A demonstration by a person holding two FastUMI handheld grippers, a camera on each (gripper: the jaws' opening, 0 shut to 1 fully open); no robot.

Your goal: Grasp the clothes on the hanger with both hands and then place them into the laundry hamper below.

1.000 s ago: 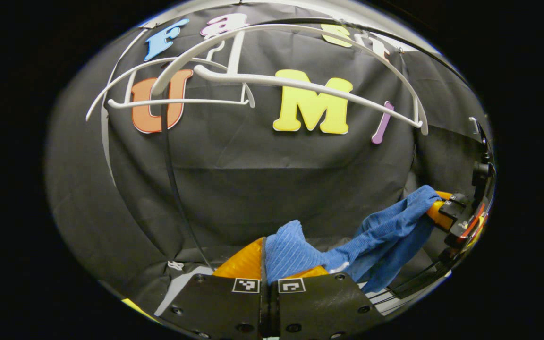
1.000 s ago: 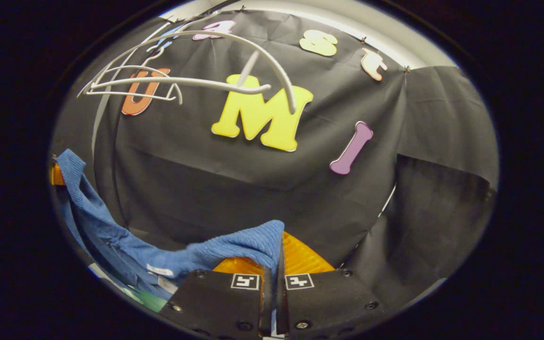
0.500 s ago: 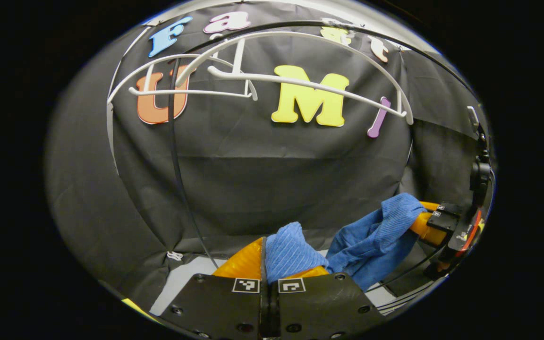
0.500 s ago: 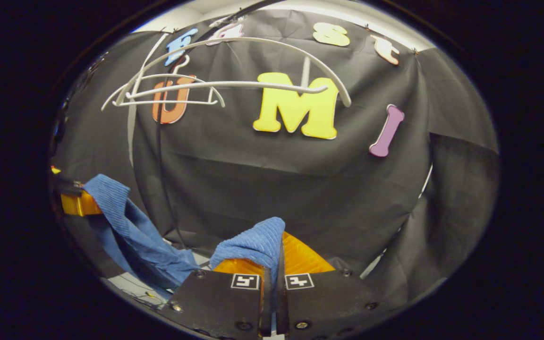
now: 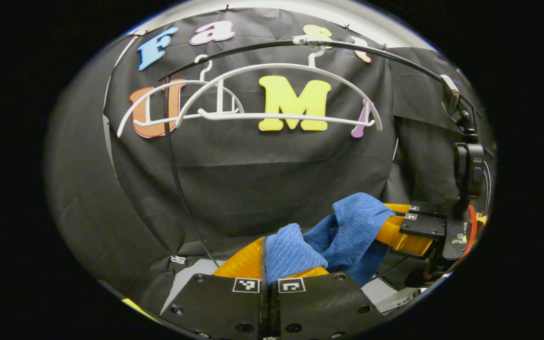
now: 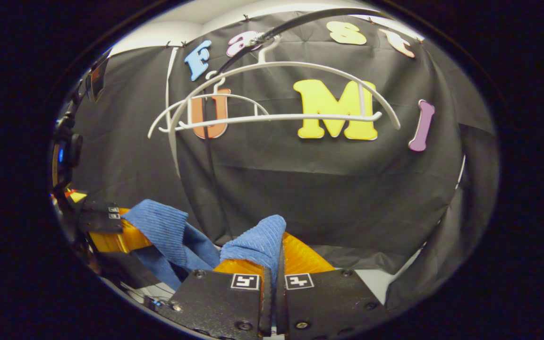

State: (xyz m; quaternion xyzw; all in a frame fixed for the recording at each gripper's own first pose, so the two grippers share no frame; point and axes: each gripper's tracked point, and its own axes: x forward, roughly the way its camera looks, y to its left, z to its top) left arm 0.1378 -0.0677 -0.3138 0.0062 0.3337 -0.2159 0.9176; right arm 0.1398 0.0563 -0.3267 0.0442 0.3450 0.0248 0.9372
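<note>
- Blue ribbed knit is what is being carried: one garment (image 5: 347, 226), soft and limp, is seen bunched between the two grippers and sagging in a fold between them.
- In the left gripper view, the left gripper (image 5: 269, 264) is found at 6 o'clock, its fingers closed on a wad of the cloth that pokes up above them.
- The right gripper (image 5: 395, 226) is spotted at 4 o'clock in that same view, with another end of the garment draped over and pinched at its tips.
- In the right gripper view, the right gripper (image 6: 274, 264) is at 6 o'clock, fingers pressed together on a tuft of the blue garment (image 6: 258, 243); the left gripper (image 6: 116, 233) is picked out at 8 o'clock, also clamped on cloth.
- The garment is judged light and floppy, not slippery thanks to the ribbing; a pinch on a thick fold near each end, as is held now, should be secure, though loose parts can be expected to dangle and may catch on a rim.
- Two white hangers (image 5: 281, 94) are counted at 12 o'clock, both bare, hung from one dark rail (image 5: 371, 49).
- One garment, two grippers, two hangers are tallied.
- The laundry hamper cannot be made out here; the cloth is judged to be off its hanger and awaiting lowering.
</note>
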